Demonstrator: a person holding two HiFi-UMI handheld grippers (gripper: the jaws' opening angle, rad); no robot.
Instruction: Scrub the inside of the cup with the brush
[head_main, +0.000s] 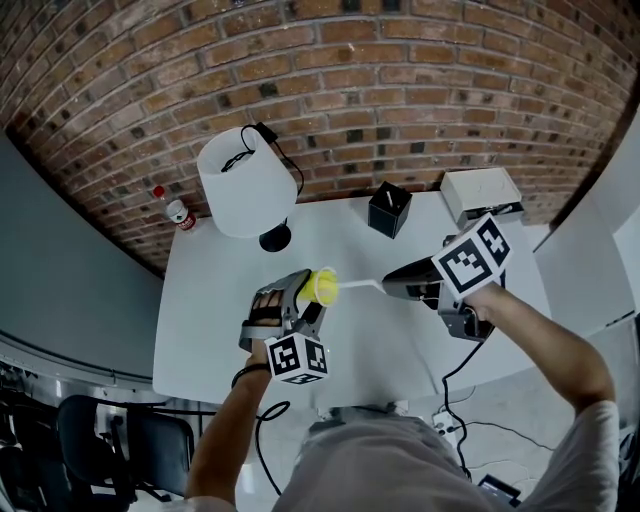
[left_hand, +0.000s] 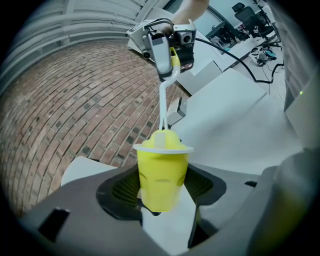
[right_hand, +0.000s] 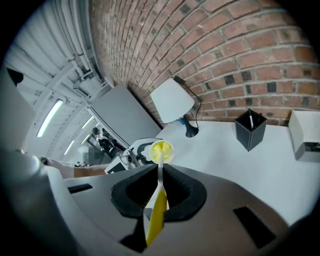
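Brick wall (head_main: 350, 90) backs a white worktop (head_main: 380, 340), and over it a person holds both tools up clear of the surface. The left gripper (head_main: 303, 302) has its jaws spread wide and pressed against the sides of a small yellow plastic cup (left_hand: 161, 175), which lies tipped over so that its mouth faces 3 o'clock, toward the other hand. The right gripper (right_hand: 159, 192) is clamped narrow on the yellow handle of a brush with a thin white shaft (head_main: 360, 285). That shaft runs across to the cup, and the brush's yellow head sits in the cup's mouth.

Out from the cup, at 11 o'clock, a lamp with a white drum shade and a black foot (head_main: 245, 180) stands on the worktop. At 1 o'clock is a black square pen pot (head_main: 389, 209), and at 2 o'clock a white box (head_main: 478, 195) sits against the wall. A small red-capped bottle (head_main: 178, 212) stands at 10 o'clock, near the worktop's far left corner.
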